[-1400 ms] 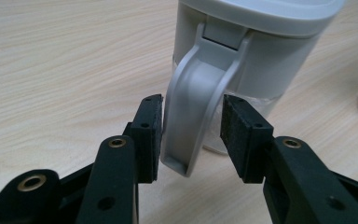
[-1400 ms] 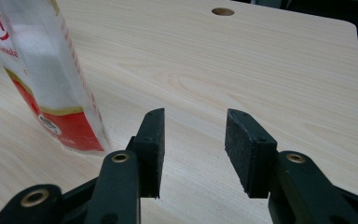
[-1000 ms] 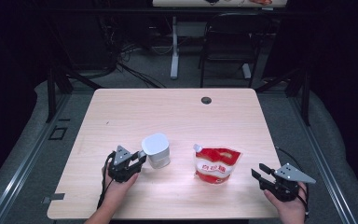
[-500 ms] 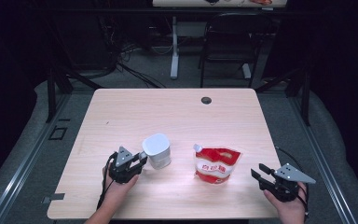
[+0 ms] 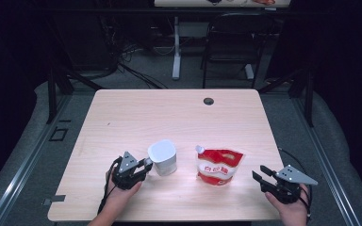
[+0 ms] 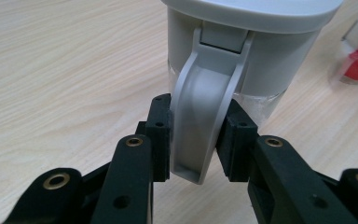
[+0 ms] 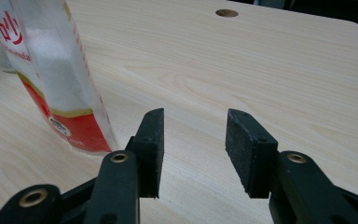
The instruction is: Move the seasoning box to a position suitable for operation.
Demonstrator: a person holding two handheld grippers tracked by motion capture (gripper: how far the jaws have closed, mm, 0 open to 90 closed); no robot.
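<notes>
Left gripper [image 6: 193,140] pinching jug [image 5: 162,157] handle [image 6: 200,121], right gripper [image 7: 193,140] resting spread near pouch [image 5: 218,165], table [image 5: 169,113] bearing both

1. Light falls from overhead onto the pale table [image 5: 179,117], and everything around it sinks into near-black.
2. A soft glare patch sits on the wood at the near edge.
3. The high view is grainy and soft.
4. The gripper views are sharper; the pouch [image 7: 51,70] blurs up close.
</notes>
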